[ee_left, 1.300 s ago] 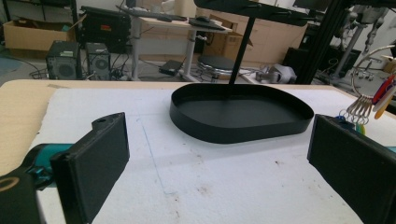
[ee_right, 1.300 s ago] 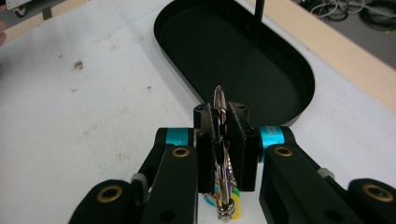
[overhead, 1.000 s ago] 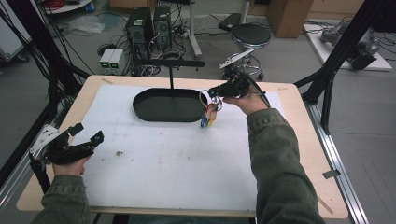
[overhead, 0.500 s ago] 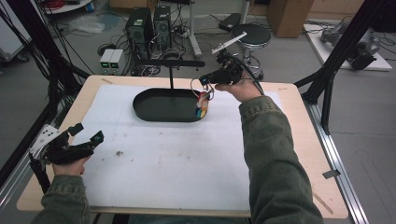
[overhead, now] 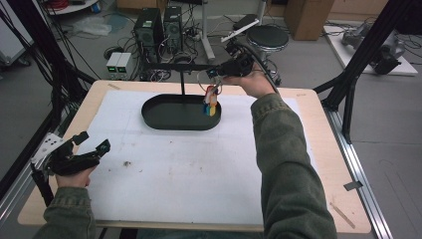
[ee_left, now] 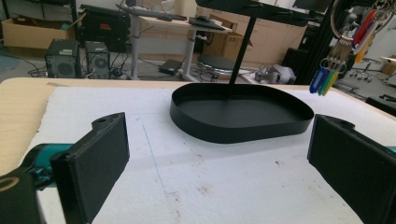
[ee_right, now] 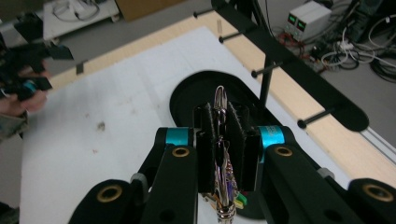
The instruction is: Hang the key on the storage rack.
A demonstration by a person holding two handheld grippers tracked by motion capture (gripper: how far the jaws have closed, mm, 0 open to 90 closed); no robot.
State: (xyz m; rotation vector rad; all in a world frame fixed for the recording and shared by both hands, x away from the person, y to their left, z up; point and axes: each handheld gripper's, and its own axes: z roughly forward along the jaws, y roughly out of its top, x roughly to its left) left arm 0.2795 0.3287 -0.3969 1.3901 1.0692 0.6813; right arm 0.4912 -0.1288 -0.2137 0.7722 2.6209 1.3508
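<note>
The bunch of coloured plastic key tags on a metal ring (overhead: 211,101) hangs in the air above the right end of the black oval metal tray (overhead: 169,118), not touching it. The right gripper (overhead: 217,73) pinches the ring from above. The right gripper view shows it closely: the two black jaws are pressed on the thin wire ring (ee_right: 220,140), which stands upright between them, and the tags hang below. The left gripper view shows the tags (ee_left: 327,77) from the side: blue, green and yellow ones low, red and orange higher. Behind the tray rises a black stand with a horizontal bar (overhead: 181,66); its pegs (ee_right: 266,70) appear in the right gripper view. The left gripper (overhead: 92,144) rests near the table's left edge (overhead: 35,199) with jaws spread wide and nothing between them.
</note>
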